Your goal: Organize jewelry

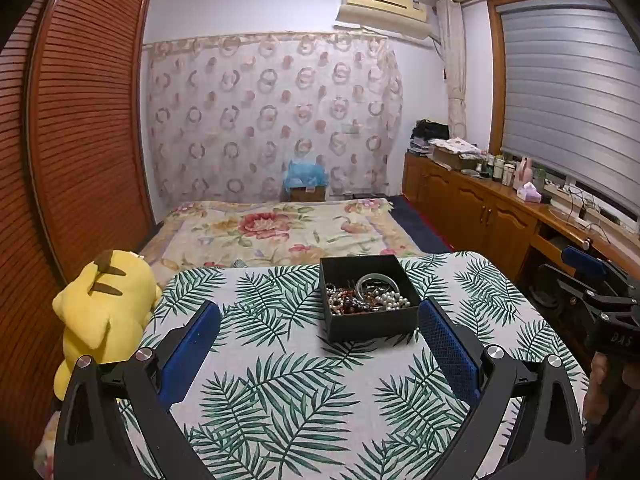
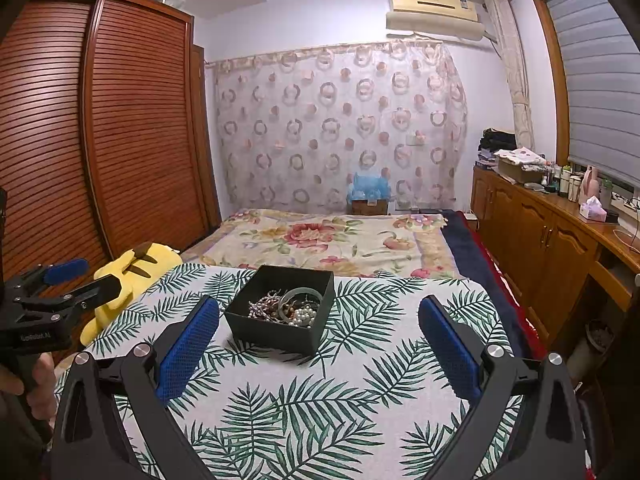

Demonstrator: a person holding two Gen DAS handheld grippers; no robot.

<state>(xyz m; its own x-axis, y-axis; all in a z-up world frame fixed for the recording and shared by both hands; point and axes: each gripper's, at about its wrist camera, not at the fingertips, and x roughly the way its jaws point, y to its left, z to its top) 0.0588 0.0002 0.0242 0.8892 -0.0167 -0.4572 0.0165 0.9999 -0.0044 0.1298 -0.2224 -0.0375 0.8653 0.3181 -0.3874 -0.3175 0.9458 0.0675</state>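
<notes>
One black box [image 1: 370,304]; one yellow plush [image 1: 106,300]; two tools, left [image 1: 320,344], right [image 2: 318,344].

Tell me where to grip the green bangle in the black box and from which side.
Grip the bangle on its raised rim arc, coming from above: it lies atop the pearl tangle, and the black box walls block any sideways approach. Both grippers are open, likely wide enough.

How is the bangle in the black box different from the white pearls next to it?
The bangle is one smooth, rigid greenish ring; the pearls are many small round white beads on a string. The bangle keeps an open hoop shape, while the pearls lie in a loose heap. Both sit tangled among other jewelry inside the black box.
</notes>
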